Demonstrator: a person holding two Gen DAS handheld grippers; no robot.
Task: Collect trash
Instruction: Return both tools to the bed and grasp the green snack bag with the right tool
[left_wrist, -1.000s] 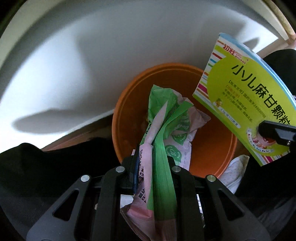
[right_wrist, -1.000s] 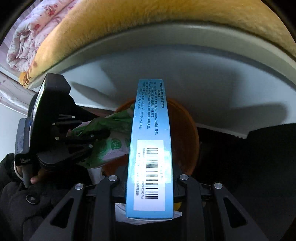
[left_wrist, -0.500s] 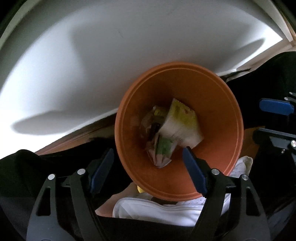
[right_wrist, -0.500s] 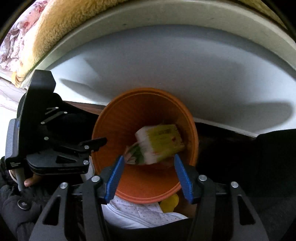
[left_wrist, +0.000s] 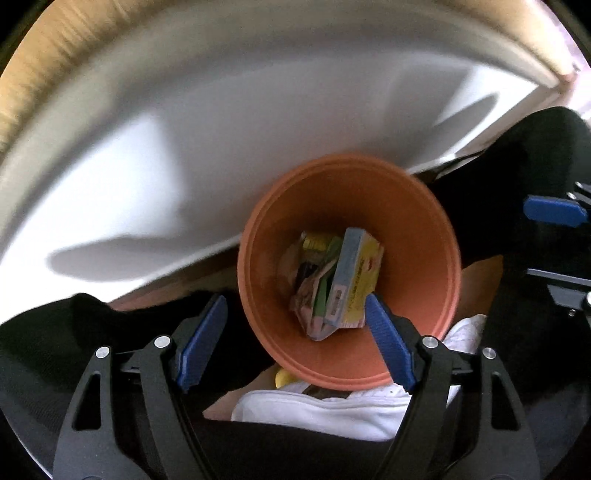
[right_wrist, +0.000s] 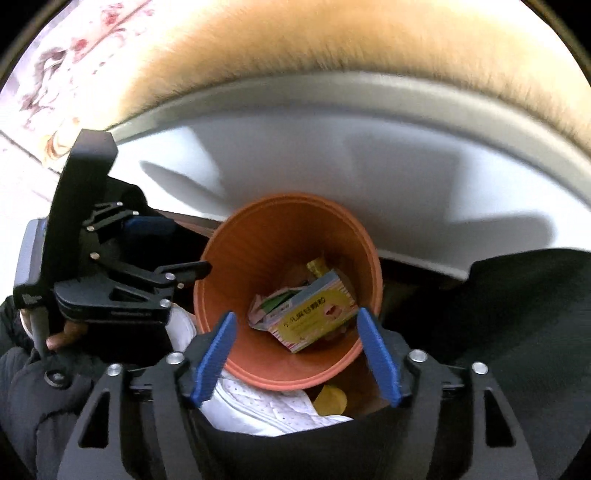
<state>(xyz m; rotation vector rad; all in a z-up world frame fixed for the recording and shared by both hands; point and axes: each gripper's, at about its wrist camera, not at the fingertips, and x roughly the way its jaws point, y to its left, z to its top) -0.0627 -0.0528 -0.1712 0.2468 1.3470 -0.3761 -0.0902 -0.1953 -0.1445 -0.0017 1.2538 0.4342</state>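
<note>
The orange bin stands on the floor, its mouth facing straight up at both grippers, and the trash lies at its bottom. A yellow-green medicine box with a pale blue side rests tilted against the bin's inner wall, barcode end lowest. Beside and partly under it sits a crumpled pink and green wrapper, with a bit of yellow packaging just behind. From the right wrist view the same box lies face up across the bottom, the wrapper poking out at its left.

The left gripper hangs above the near rim of the bin, its jaws spread wide with nothing between them; the blue pads frame the trash below without touching it. The right gripper hangs over the bin as well, its jaws having just been opening, and they too are released and empty. In the right wrist view the left gripper shows at the left, held by a hand in a dark sleeve.

Just beside the bin's near edge are white shoes and a small yellow scrap on the wooden floor. Behind the bin rises a white bed frame, topped by a tan fleece blanket and, at the far left, a floral quilt.
</note>
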